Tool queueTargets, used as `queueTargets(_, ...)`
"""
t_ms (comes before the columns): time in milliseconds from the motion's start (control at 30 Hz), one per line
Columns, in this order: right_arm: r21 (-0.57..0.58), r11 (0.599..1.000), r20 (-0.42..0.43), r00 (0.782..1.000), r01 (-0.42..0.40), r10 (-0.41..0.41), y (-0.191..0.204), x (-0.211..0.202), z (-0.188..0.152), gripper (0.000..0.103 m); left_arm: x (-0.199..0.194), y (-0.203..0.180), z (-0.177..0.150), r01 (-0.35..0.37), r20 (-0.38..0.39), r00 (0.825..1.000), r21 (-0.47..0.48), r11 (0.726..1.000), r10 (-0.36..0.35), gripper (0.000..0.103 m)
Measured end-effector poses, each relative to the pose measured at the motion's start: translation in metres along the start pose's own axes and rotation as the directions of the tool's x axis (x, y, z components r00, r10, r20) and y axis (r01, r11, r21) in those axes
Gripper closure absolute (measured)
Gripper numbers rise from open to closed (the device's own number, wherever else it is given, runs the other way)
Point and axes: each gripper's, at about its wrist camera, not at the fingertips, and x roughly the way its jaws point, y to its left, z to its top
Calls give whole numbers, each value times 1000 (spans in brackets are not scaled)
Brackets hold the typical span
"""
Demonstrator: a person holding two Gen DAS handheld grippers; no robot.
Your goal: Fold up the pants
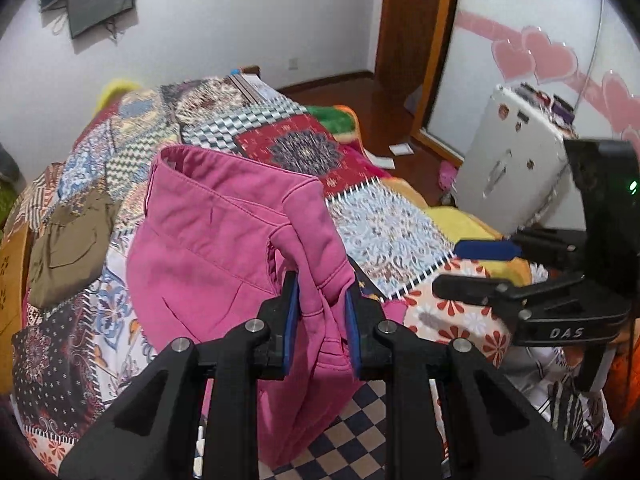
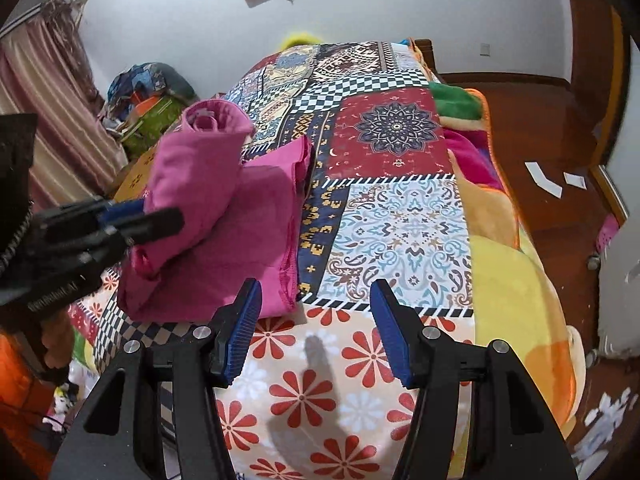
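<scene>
Two grippers over the bed [image 2: 400, 208]: left gripper [image 1: 322, 320] pinching a bunched fold of the pink pants [image 1: 224, 240], waistband end lifted, the rest lying on the patchwork bedspread, right gripper [image 2: 316, 332] spread with nothing between its blue pads [image 2: 390, 332], just beside the pants' hem.

The pink pants [image 1: 224, 240] are thick matt cloth with stitched seams. The bed cover [image 2: 400, 220] is smooth printed cloth, and the yellow blanket [image 2: 516, 292] beside it looks soft and fuzzy. Each hand-held gripper is matt black plastic with shiny metal pins and ribbed blue pads [image 2: 244, 332]. The floor [image 2: 540, 128] is glossy brown wood.
</scene>
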Motion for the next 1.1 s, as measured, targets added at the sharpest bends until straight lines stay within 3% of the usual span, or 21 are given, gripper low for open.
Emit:
queueTargets(333, 21, 1000, 34, 999, -7, 6, -2, -10, 1, 49, 28, -9, -7, 31, -85, 996, 11, 999, -30, 81)
queueTargets(400, 23, 1000, 37, 999, -3, 2, -3, -11, 1, 49, 30, -9, -7, 29, -95, 995, 11, 1000, -28, 76)
queueTargets(533, 18, 1000, 40, 999, 6, -7, -3, -14, 1, 49, 29, -9, -8, 86, -97, 991, -23, 996, -88, 53)
queueTargets(800, 4, 1000, 54, 999, 5, -5, 2, -19, 4, 49, 0, -4, 0, 104, -35, 994, -53, 993, -105, 50)
queueTargets(967, -13, 1000, 63, 998, -20, 21, 11, -19, 9, 49, -34, 25, 11, 43, 74, 997, -82, 996, -37, 35)
queueTargets(1100, -41, 998, 55, 997, -55, 57, 28, -10, 14, 49, -35, 67, 15, -57, 73, 995, -138, 989, 68, 34)
